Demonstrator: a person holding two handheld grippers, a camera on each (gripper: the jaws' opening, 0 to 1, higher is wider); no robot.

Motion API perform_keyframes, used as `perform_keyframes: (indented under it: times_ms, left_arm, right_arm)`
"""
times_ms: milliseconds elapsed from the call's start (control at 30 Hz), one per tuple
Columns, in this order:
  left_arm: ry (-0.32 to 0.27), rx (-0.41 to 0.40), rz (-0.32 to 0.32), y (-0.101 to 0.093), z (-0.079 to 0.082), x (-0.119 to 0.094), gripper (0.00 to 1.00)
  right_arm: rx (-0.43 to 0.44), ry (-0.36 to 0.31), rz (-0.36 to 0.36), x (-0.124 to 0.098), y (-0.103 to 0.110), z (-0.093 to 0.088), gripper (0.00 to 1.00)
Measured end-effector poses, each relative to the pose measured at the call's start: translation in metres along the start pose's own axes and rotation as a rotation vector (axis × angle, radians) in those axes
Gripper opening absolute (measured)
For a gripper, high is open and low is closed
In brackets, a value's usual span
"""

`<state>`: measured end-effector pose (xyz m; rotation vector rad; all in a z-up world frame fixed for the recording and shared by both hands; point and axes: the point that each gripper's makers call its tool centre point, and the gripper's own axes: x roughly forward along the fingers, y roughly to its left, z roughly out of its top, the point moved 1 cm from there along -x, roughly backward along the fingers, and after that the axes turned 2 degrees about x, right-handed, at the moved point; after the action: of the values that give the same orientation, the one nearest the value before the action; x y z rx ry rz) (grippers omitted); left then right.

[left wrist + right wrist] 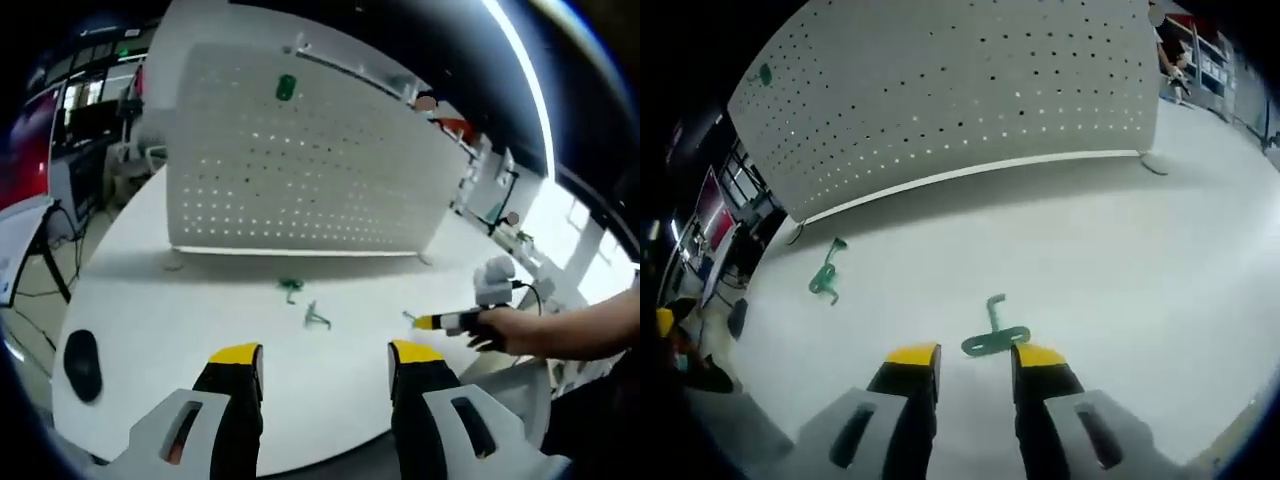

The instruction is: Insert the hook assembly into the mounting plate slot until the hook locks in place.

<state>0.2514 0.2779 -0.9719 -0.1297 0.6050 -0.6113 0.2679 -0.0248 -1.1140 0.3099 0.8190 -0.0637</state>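
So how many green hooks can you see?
3. One hook lies on the table just ahead of the right gripper, another lies nearer the pegboard, and a third hangs on it.

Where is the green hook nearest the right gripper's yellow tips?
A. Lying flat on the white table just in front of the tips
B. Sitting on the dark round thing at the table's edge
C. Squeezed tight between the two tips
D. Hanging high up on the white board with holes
A: in the right gripper view the green hook lies on the white table just ahead of the open right gripper, not held.
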Motion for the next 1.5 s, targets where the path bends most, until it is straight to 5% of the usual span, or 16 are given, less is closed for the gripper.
perform_keyframes:
  times_ms: [267,600,1000,1267,1500]
  left_arm:
    - [-0.003,-0.019,0.01,0.013,-0.001,-0.006,0.5]
    - [-0.04,-0.055,0.035,0.021,0.005,-0.004,0.5]
    - [-0.02,-0.057,-0.002,0.008,0.004,0.004,0.52]
    - [-0.03,-0.059,-0.024,0.001,0.018,0.011,0.56]
    - [-0.059,-0.071,-0.092,-0.015,0.045,0.017,0.64]
  right_arm:
    - [-0.131,0.004,-0.076,0.02,-0.001,0.007,0.25]
    - [-0.229,-0.011,-0.139,0.026,-0.012,0.016,0.1]
    - [-0.246,-0.056,-0.14,0.021,-0.016,0.024,0.0]
    - [-0.205,-0.153,-0.094,0.008,0.004,0.058,0.0]
    - [-0.177,-0.302,0.066,-0.017,0.059,0.102,0.0]
